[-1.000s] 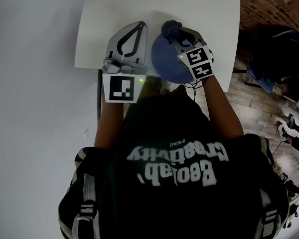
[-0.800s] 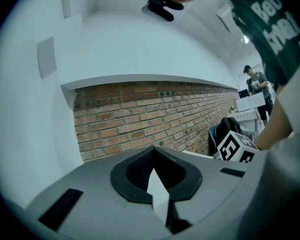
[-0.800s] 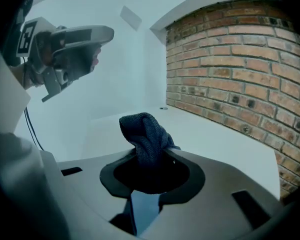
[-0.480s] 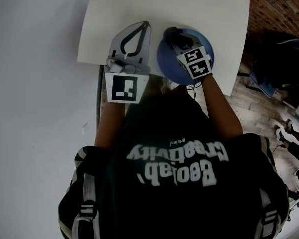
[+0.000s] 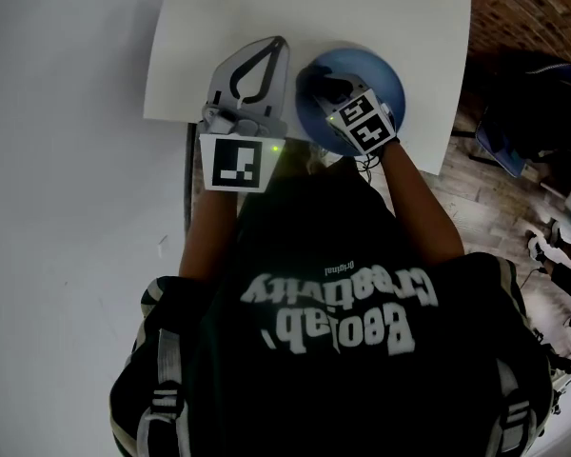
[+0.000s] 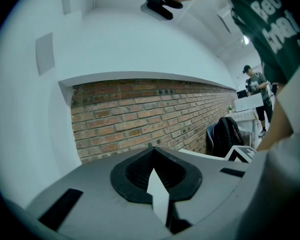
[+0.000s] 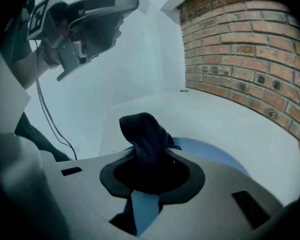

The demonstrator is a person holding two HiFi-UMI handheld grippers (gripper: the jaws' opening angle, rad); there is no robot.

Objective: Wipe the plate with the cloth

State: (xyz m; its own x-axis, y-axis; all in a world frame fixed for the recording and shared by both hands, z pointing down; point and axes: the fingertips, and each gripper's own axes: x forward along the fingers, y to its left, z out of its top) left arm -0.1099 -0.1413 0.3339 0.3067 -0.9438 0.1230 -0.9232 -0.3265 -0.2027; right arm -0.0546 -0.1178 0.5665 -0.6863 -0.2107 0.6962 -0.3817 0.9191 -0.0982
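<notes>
On the plate (image 5: 383, 69), the right gripper (image 5: 331, 93) (jaws clamping the cloth (image 7: 145, 131)) has slid leftward; left gripper (image 5: 279, 46) jaws meet, empty.

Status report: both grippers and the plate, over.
Left gripper shut, empty, left of the plate. Right gripper shut on cloth, over the plate. Nothing blocking the plate.

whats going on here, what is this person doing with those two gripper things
A person is working on a blue plate that sits on the white table. The right gripper is shut on a dark cloth and holds it down over the plate. The left gripper is shut and empty, raised beside the plate.
</notes>
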